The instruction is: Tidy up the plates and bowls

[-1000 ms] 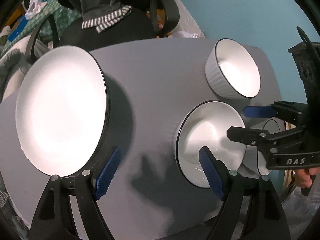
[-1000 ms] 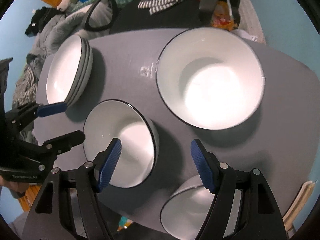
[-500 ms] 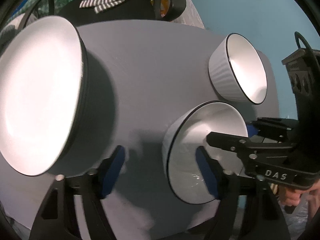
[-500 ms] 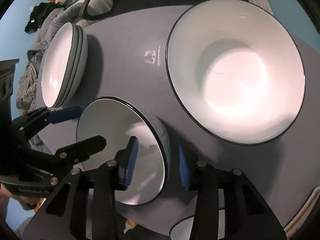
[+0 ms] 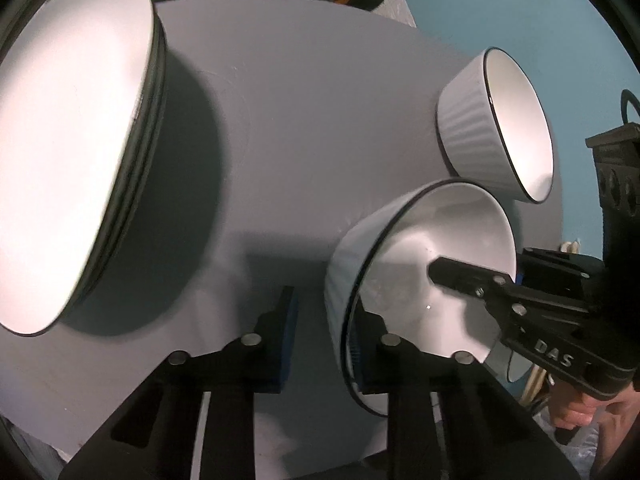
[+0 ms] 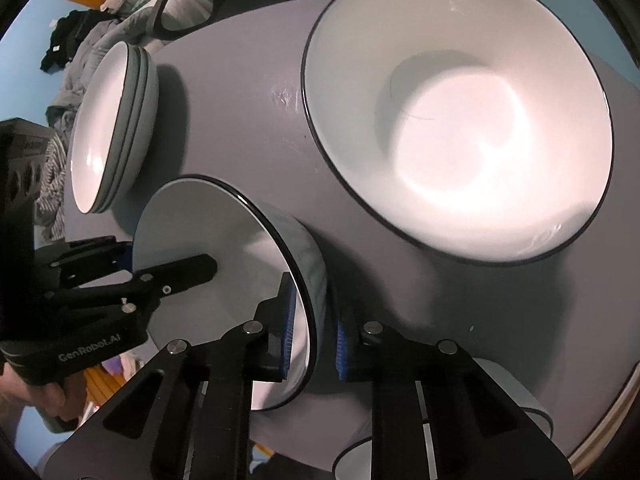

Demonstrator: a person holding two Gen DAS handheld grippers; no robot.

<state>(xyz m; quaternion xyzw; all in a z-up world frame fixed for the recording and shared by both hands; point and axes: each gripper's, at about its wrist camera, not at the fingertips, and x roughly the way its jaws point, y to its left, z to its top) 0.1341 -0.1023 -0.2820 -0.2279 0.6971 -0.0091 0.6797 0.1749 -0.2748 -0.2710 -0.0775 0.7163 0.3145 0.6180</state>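
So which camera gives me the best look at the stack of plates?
The right wrist view: the stack of plates sits whole at the far left of the table, its separate rims showing. The left wrist view has it huge, overexposed and cut by the frame edge.

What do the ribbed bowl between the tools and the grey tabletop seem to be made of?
Ribbed bowl: probably glazed ceramic. It has a glossy white inside with soft highlights, a thin black rim line and a fluted outer wall. Melamine can't be ruled out.

Grey tabletop: a smooth, matte, even grey surface, possibly laminate or painted board. One faint shiny smear shows, and no grain.
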